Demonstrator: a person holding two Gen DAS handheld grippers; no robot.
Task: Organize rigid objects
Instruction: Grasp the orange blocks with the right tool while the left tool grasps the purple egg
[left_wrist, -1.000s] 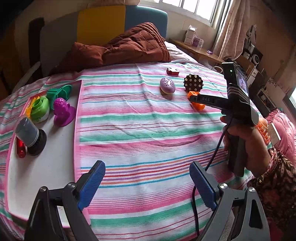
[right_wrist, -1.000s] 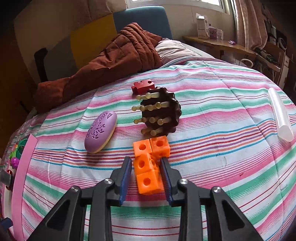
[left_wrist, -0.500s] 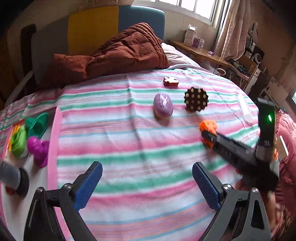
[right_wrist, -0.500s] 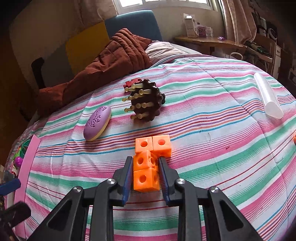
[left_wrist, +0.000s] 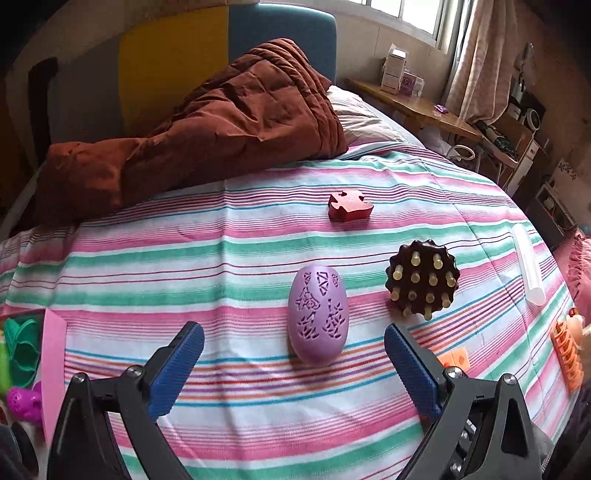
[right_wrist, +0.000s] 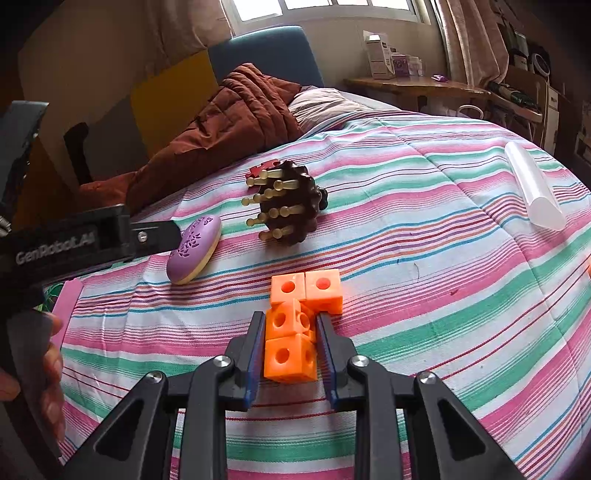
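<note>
On the striped bed, my right gripper (right_wrist: 290, 354) pinches the near cube of the orange blocks (right_wrist: 295, 325); linked cubes may swing or snap off when lifted. My left gripper (left_wrist: 293, 363), jaws spread, nears the purple egg (left_wrist: 318, 314), which could roll away.

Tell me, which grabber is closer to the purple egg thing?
Left. The left gripper hangs open right in front of the purple egg, its fingers either side. The right gripper is farther off, clamped on the orange blocks.
</note>
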